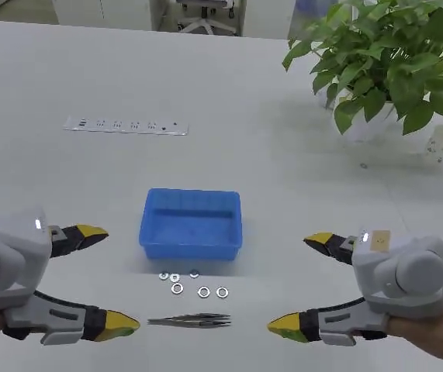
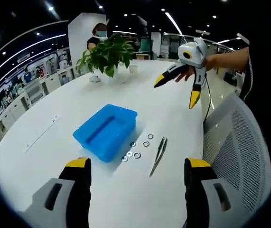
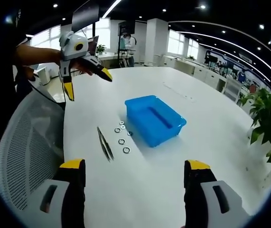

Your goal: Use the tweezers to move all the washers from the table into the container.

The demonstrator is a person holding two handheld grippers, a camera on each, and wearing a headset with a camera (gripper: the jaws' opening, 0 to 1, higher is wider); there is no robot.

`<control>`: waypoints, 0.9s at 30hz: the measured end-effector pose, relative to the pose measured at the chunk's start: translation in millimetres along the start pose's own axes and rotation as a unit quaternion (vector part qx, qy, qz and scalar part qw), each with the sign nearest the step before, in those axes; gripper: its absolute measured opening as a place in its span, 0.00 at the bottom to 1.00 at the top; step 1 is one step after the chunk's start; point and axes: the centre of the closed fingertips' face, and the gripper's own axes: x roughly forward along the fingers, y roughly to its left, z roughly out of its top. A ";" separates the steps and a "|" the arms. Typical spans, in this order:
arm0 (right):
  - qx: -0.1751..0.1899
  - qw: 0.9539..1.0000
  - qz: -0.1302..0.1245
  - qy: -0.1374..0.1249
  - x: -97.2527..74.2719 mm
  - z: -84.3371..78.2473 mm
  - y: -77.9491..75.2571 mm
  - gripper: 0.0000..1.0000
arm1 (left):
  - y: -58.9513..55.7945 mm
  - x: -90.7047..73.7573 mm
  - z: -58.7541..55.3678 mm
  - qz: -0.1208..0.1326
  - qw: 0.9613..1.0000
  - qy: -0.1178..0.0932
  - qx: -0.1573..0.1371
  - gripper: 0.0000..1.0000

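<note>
**Head view.** Both tools are spread wide and empty. The left tool (image 1: 112, 277) is off the near-left corner of the blue container (image 1: 190, 249), and the right tool (image 1: 296, 282) is off its near-right corner. The container sits on the white table (image 1: 283, 155). Six washers (image 1: 177, 288) lie loose just in front of its near wall. The tweezers (image 1: 190, 319) lie flat one step farther out from the container, between the two tools.

**Left gripper view.** Its own jaws stand wide apart with nothing between them. The tweezers lie on the far side of the washers from the container.

**Right gripper view.** These jaws are also wide and bare, and the layout around the container matches.

The step in hand looks to be picking up the tweezers. The thin metal will probably skid on the table, so come down squarely across both legs near mid-length and close gently. Approach from the side away from the container, so the washers aren't scattered.
</note>
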 end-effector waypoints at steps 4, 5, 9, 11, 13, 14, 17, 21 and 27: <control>-0.014 1.000 0.012 0.007 4.9 -1.7 2.0 0.82 | -4.1 5.0 -3.7 -0.011 1.000 0.010 0.011 0.81; -0.018 1.000 0.015 0.009 6.7 -1.9 2.6 0.81 | -5.4 6.9 -6.2 -0.014 1.000 0.017 0.019 0.80; -0.031 0.999 0.029 0.015 13.7 -2.8 6.1 0.76 | -10.3 14.5 -11.6 -0.029 0.999 0.031 0.030 0.77; -0.034 0.999 0.035 0.017 17.0 -3.3 8.4 0.75 | -12.1 17.3 -12.9 -0.035 0.998 0.034 0.034 0.75; -0.042 0.998 0.042 0.019 21.4 -4.5 10.8 0.72 | -13.6 21.3 -15.1 -0.040 0.998 0.037 0.037 0.73; -0.045 0.998 0.047 0.021 24.0 -5.3 13.3 0.71 | -14.4 22.9 -16.3 -0.043 0.998 0.039 0.040 0.71; -0.055 0.996 0.058 0.025 29.2 -7.5 17.3 0.68 | -17.0 30.4 -22.9 -0.055 0.996 0.049 0.050 0.68; -0.065 0.995 0.071 0.034 36.8 -10.5 22.4 0.63 | -19.5 37.2 -27.6 -0.066 0.994 0.056 0.060 0.63; -0.078 0.992 0.091 0.046 48.7 -15.0 30.7 0.59 | -21.2 47.1 -33.2 -0.078 0.993 0.062 0.062 0.60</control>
